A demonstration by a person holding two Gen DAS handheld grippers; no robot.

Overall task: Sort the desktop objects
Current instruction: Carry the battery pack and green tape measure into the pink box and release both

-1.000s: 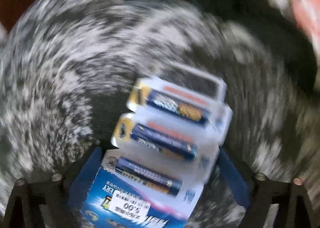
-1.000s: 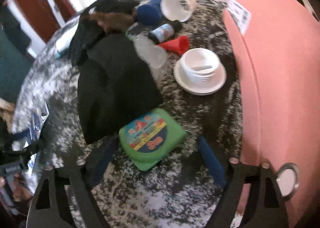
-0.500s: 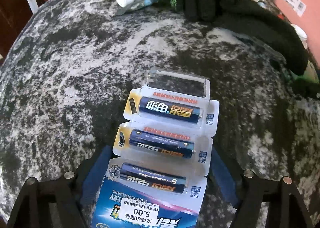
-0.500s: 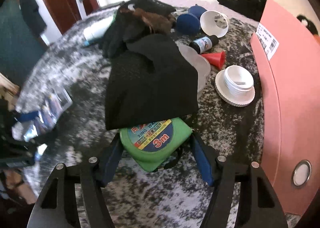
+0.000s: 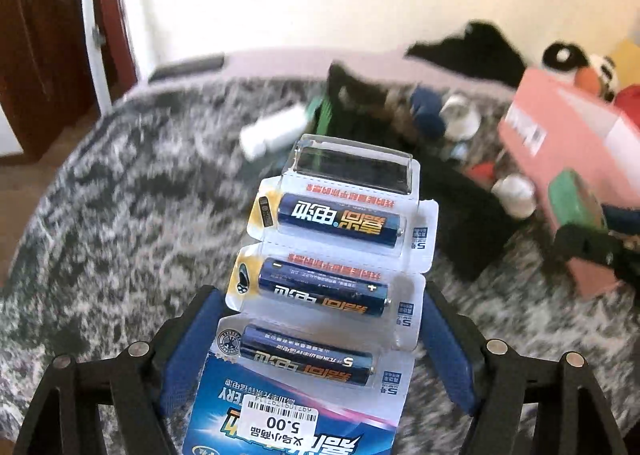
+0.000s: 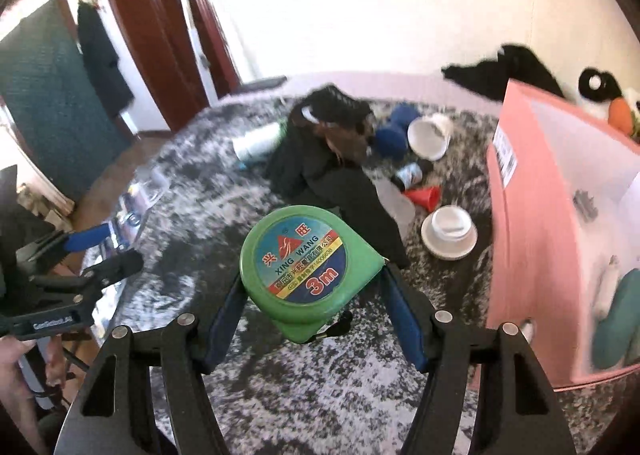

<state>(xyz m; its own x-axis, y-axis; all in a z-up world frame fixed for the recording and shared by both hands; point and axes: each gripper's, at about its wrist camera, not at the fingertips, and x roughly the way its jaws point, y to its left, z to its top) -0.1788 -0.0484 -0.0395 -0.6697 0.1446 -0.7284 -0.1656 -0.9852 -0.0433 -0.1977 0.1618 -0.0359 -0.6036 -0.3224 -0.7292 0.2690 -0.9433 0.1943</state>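
A blister pack of blue batteries with a price sticker is clamped between the blue pads of my left gripper and hangs above the speckled grey table. My right gripper is shut on a round green tape measure, also held clear of the table. The right wrist view shows the left gripper at the far left with the battery pack. The left wrist view shows the tape measure at the right, in front of the pink box.
An open pink box stands at the right with items inside. Mid-table lie a black cloth, a white lid, a red cone, a white cup, a blue ball and a white bottle.
Both grippers closed on their objects and rose: the battery pack and the tape measure left the table, and both views now tilt up toward the far wall.
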